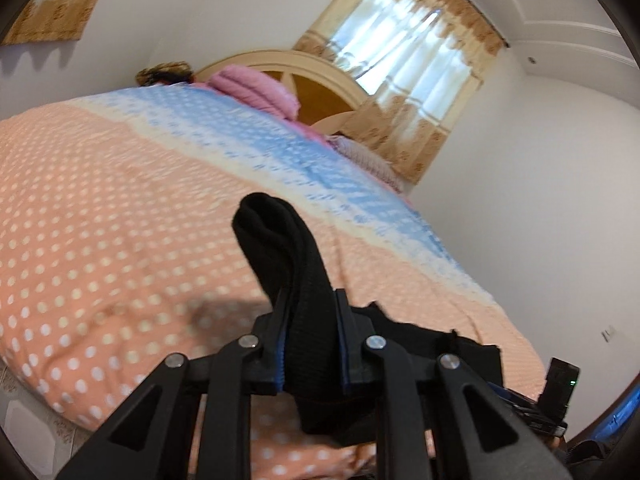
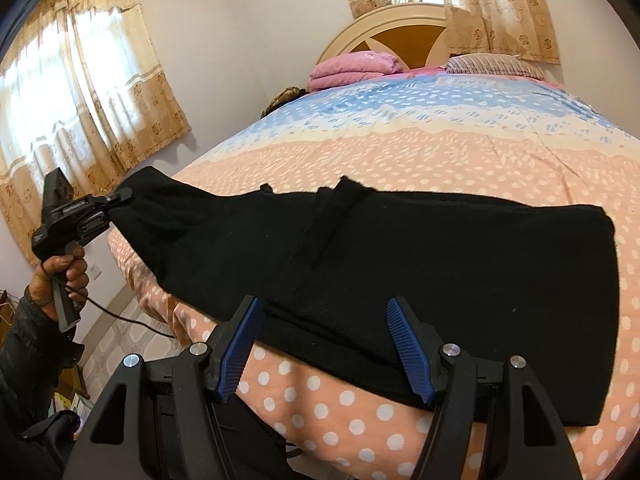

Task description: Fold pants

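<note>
Right wrist view: pants (image 2: 400, 264) lie across the bed's (image 2: 440, 152) near edge, far bedspread bare. Left gripper (image 2: 120, 196) pinches their lifted left end; right gripper (image 2: 326, 344) gapes empty above the hem.

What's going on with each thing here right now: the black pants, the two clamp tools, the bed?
Black pants: lying across the bed, one end lifted.
Left gripper: shut on the lifted end of the pants.
Right gripper: open, at the pants' near edge.
Bed cover: spread flat.
Curtains: drawn.
</note>
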`<action>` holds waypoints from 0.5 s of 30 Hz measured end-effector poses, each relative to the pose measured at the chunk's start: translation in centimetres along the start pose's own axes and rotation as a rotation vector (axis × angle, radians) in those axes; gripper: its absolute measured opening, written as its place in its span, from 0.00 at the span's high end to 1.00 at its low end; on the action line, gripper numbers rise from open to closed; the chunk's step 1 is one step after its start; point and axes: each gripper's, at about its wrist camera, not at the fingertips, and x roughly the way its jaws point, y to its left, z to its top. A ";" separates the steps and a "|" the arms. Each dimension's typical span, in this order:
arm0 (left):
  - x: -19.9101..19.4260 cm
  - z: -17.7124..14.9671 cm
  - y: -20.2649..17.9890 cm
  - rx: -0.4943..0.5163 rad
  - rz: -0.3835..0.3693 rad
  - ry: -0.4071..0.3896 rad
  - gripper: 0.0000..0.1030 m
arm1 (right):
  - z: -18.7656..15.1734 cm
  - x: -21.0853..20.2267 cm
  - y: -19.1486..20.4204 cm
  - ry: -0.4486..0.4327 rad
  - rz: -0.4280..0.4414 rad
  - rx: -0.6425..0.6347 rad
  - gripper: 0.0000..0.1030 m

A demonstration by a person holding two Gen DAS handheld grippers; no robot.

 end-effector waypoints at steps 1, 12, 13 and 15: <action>-0.2 0.1 -0.8 0.015 -0.018 -0.010 0.81 | 0.1 -0.2 -0.1 -0.005 -0.002 0.002 0.35; 0.3 1.2 -8.1 0.135 -0.185 0.004 0.82 | 0.6 -3.0 -1.8 -0.047 -0.037 0.016 0.35; 0.3 1.1 -8.6 0.142 -0.197 0.005 0.82 | 0.7 -3.3 -2.0 -0.052 -0.042 0.016 0.35; 0.8 1.2 -10.2 0.162 -0.223 0.013 0.82 | 0.7 -4.2 -2.6 -0.063 -0.058 0.022 0.35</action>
